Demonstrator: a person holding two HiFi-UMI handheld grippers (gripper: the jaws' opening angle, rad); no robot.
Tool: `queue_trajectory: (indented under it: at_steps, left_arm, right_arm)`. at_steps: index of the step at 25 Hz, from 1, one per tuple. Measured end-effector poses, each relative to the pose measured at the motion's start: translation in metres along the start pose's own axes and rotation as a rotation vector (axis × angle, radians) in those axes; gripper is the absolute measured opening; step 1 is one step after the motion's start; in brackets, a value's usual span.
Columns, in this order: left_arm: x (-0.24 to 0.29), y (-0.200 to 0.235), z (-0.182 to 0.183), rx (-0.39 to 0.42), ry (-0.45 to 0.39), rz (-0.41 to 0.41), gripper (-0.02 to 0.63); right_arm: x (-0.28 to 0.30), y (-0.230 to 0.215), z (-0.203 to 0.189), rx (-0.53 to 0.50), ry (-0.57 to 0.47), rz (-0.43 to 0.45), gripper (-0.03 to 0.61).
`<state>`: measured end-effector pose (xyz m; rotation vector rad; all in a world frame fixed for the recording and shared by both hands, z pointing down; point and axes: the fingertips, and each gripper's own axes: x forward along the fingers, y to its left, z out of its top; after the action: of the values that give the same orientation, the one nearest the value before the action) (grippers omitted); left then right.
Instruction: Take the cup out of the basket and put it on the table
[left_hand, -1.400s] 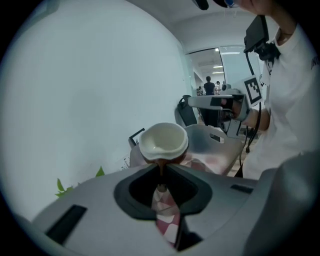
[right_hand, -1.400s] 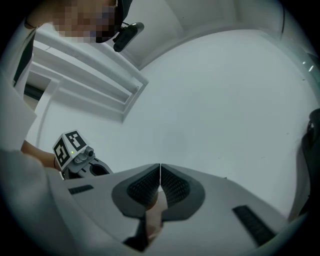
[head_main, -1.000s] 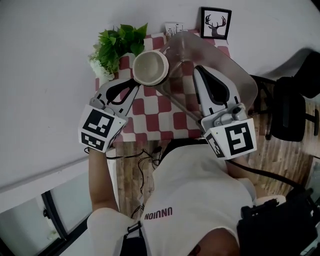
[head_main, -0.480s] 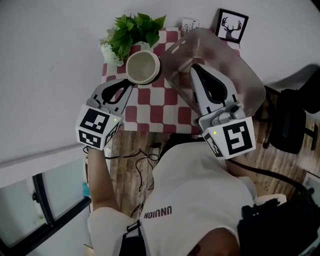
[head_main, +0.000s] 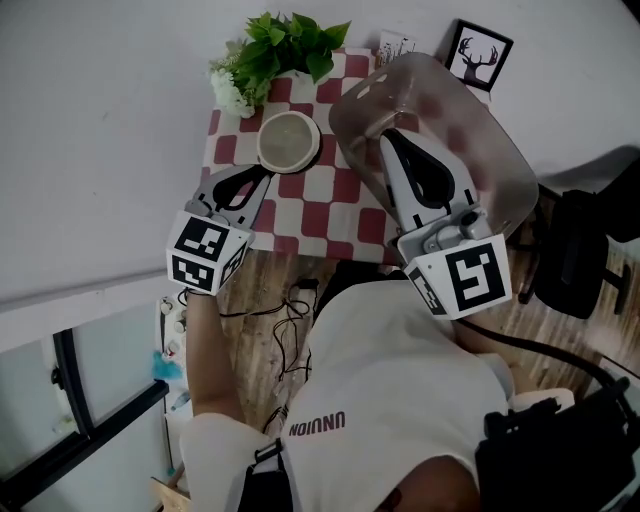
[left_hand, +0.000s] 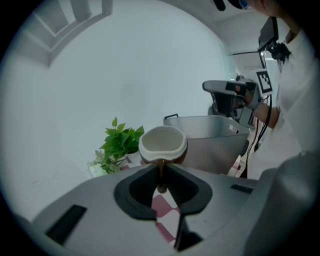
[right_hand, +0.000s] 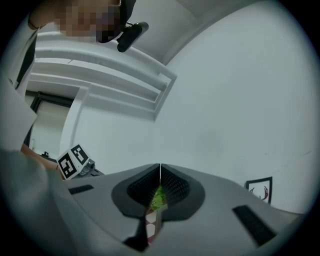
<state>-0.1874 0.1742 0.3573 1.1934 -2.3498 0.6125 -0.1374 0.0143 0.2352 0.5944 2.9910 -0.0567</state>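
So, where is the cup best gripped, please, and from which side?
Take the narrow brown strip under its rim, seemingly the handle, coming in from the person's side. The cup is mouth up with that strip facing the left gripper, whose jaws are shut on it.

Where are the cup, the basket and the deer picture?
cup (head_main: 288, 141): head view, its pale inside.
basket (head_main: 490, 150): head view, its see-through wall.
deer picture (head_main: 478, 57): head view, middle of the deer.

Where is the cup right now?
In the head view the cup is left of centre over the checkered cloth, pinched by its rim in the left gripper, between the plant and the basket.
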Motion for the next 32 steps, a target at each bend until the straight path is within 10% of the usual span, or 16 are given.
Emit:
queue_trajectory:
  at_steps: [12,32]
  left_arm:
    - [0.083,-0.04,-0.103,-0.15,0.055,-0.119,0.06]
    - [0.074,-0.064,-0.144,-0.277,0.028,-0.138,0.051]
  right_arm:
    - [0.006,0.012,-0.022,-0.037,0.087,0.04,0.02]
    - [0.029,0.025,-0.035,-0.014,0.122,0.093,0.02]
